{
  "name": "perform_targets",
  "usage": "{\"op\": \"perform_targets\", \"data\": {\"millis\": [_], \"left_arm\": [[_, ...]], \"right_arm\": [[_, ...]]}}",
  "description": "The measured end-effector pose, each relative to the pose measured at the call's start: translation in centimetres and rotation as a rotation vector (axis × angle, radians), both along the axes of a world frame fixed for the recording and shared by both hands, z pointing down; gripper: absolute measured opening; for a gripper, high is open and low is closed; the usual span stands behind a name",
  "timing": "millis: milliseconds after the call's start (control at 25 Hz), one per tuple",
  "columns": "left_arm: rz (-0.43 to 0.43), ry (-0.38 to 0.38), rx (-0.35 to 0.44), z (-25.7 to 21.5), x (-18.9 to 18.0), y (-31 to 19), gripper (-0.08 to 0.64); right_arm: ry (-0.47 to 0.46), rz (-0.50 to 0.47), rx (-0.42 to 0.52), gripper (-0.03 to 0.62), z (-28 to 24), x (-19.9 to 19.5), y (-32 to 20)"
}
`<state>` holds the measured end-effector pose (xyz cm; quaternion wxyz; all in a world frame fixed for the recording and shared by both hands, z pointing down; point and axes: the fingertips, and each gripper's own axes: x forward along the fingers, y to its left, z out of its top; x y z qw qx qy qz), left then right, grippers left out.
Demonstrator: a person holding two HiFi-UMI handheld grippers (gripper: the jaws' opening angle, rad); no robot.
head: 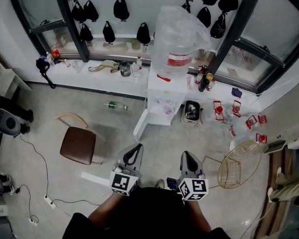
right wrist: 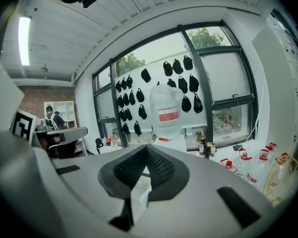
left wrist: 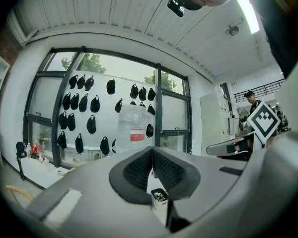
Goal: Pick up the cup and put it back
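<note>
both grippers held low, close to my body, side by side, pointing toward the window wall. left gripper [head: 134, 149]: fingers closed tip to tip in its own view [left wrist: 152, 150], nothing between. right gripper [head: 188, 156]: same, pads together [right wrist: 146, 148], empty.

cup [head: 168, 109]: small pinkish round thing on the lower ledge of the white stand [head: 157, 91], well apart from both grippers, ahead and a bit right of the left one. too small to be sure of details.

around it:
- big water bottle [head: 178, 39] upright on top of the stand, wrapped in clear plastic; shows above the closed jaws in both gripper views [left wrist: 133, 128] [right wrist: 165, 110].
- bin [head: 191, 111] w/ dark contents just right of the stand, touching or nearly so.
- white panel [head: 140, 125] angling off the stand's lower left corner.
- brown chair [head: 78, 144] left of the grippers, near.
- gold wire basket [head: 239, 164] on the floor to the right, near the right gripper.
- plastic bottle [head: 114, 105] lying on its side on the floor, between chair and stand.
- red-capped bottles [head: 239, 116] clustered on the floor at right, by the window.
- black caps [head: 121, 8] hung in rows on the window.

floor betw. grippers and stand has only the white panel at its edge.
</note>
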<state>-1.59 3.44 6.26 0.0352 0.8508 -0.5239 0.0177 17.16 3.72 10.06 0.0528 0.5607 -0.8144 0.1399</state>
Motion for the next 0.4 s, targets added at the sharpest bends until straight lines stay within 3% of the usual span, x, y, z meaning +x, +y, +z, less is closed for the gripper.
{"op": "perform_targets", "data": {"millis": [400], "left_arm": [[-0.002, 0.009, -0.001, 0.2, -1.2, 0.6, 0.008]], "right_arm": [[-0.005, -0.001, 0.006, -0.005, -0.2, -1.3, 0.5]]}}
